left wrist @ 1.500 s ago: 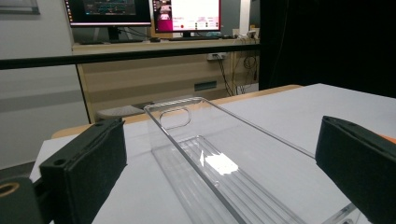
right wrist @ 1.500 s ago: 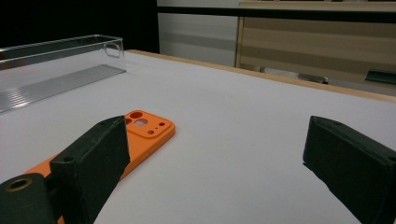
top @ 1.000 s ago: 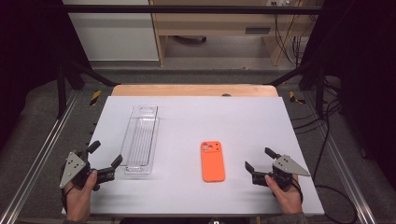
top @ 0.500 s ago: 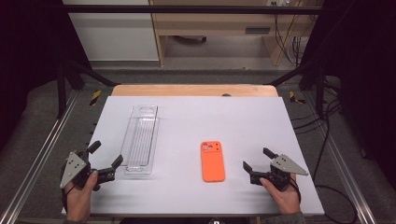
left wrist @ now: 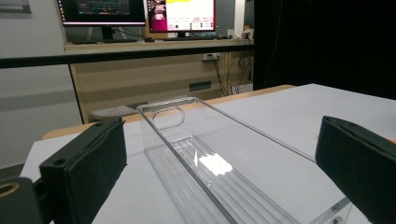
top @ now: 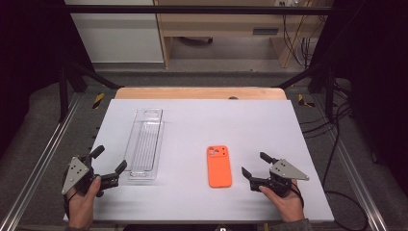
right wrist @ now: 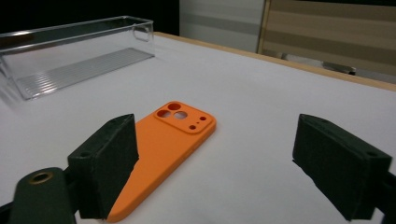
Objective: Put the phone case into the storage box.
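An orange phone case (top: pixel 219 166) lies flat on the white table, camera holes facing the far side. My right gripper (top: pixel 253 163) rests just to its right, open; its jaws have just been closing a little, with nothing between them. In the right gripper view the case (right wrist: pixel 161 144) lies ahead and left, partly behind the left jaw of this gripper (right wrist: pixel 229 172). A clear plastic tray (top: pixel 144 143) lies lengthwise at the left. My left gripper (top: pixel 109 159) is open beside the tray's near end. From the left gripper view the empty tray (left wrist: pixel 196 140) stretches away between the wide jaws.
A wooden strip (top: pixel 197 93) edges the far side of the white tabletop (top: pixel 231 125). Metal rails (top: pixel 43 159) run along both sides of the table. Cables (top: pixel 337 144) trail on the floor at the right.
My right gripper has edged slightly left toward the phone case. The left gripper, the tray and the case have stayed put.
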The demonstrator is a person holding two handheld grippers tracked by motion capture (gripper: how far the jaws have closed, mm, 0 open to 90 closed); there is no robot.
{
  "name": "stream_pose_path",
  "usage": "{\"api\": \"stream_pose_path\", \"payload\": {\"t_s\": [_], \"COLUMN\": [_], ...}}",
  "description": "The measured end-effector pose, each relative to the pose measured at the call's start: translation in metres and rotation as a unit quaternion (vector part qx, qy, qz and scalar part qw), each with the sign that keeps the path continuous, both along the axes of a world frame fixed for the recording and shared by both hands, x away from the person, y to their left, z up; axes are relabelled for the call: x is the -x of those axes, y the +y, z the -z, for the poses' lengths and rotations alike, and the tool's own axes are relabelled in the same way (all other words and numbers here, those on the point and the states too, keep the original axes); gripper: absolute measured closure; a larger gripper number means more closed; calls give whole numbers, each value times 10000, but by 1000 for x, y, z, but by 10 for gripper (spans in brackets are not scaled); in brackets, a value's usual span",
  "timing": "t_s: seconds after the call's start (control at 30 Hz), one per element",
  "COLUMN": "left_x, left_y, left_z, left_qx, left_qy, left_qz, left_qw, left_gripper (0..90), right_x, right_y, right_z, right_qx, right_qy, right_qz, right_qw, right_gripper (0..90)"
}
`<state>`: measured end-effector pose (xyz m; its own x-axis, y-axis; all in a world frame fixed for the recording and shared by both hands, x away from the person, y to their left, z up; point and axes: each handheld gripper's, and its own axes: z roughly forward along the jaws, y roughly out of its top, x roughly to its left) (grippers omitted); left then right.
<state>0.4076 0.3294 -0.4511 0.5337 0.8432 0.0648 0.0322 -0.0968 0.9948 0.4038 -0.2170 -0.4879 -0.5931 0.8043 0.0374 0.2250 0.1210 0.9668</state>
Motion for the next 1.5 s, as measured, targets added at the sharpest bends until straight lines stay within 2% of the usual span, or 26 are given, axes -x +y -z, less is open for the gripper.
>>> {"api": "stream_pose_path", "payload": {"t_s": [0.1, 0.23, 0.27, 0.3, 0.33, 0.37, 0.4, 0.43, 0.47, 0.5, 0.53, 0.6, 0.73, 0.77, 1.0, 1.07, 1.27, 1.3, 1.37, 1.5], "left_x": [0, 0, 0, 0, 0, 0, 0, 0, 1, 1, 1, 1, 1, 1, 1, 1, 1, 1, 1, 1], "left_y": [0, 1, 1, 0, 0, 0, 0, 0, -1, -1, -1, 0, 0, -1, -1, -1, -1, -1, -1, -1], "left_z": [0, 0, 0, 0, 1, 1, 1, 1, 1, 1, 1, 1, 1, 1, 1, 1, 1, 1, 1, 1], "left_qx": [-8, -13, -13, -12, -21, -21, -39, -39, -40, -40, -41, -43, -41, -43, -46, -45, -47, -49, -47, -49], "left_qy": [-4, 3, 3, 10, 15, 15, 24, 24, 20, 20, 18, 22, 26, 28, 20, 20, 23, 26, 25, 31], "left_qz": [-6, -16, -16, -14, -12, -12, -6, -6, -7, -7, -10, -13, -12, -12, -15, -18, -16, -15, -14, -18], "left_qw": [10000, 10000, 10000, 10000, 10000, 10000, 10000, 10000, 10000, 10000, 10000, 10000, 10000, 10000, 10000, 10000, 10000, 10000, 10000, 10000], "left_gripper": [18, 19, 18, 18, 18, 19, 19, 18, 19, 19, 19, 19, 20, 20, 21, 21, 21, 21, 21, 21], "right_x": [-1, -3, -3, -5, -6, -6, -7, -7, -8, -9, -9, -10, -11, -11, -12, -12, -14, -14, -14, -14], "right_y": [7, 13, 13, 15, 16, 16, 19, 19, 22, 23, 23, 27, 29, 31, 36, 39, 43, 46, 48, 50], "right_z": [-1, -1, -1, 0, 0, 0, 1, 1, 3, 4, 4, 6, 8, 10, 13, 15, 17, 17, 18, 17], "right_qx": [104, 272, 272, 405, 467, 467, 645, 645, 847, 920, 920, 1064, 1123, 1193, 1303, 1370, 1433, 1478, 1528, 1555], "right_qy": [62, 240, 240, 311, 385, 385, 503, 503, 663, 735, 735, 849, 901, 957, 1014, 1081, 1170, 1229, 1263, 1289], "right_qz": [-126, -298, -298, -407, -467, -467, -582, -582, -654, -691, -691, -822, -898, -961, -1113, -1178, -1222, -1261, -1286, -1274], "right_qw": [9998, 9989, 9989, 9979, 9971, 9971, 9949, 9949, 9920, 9906, 9906, 9873, 9855, 9835, 9800, 9776, 9751, 9732, 9717, 9711], "right_gripper": [210, 349, 349, 424, 462, 462, 551, 551, 641, 673, 673, 777, 840, 877, 900, 900, 900, 900, 900, 900]}}
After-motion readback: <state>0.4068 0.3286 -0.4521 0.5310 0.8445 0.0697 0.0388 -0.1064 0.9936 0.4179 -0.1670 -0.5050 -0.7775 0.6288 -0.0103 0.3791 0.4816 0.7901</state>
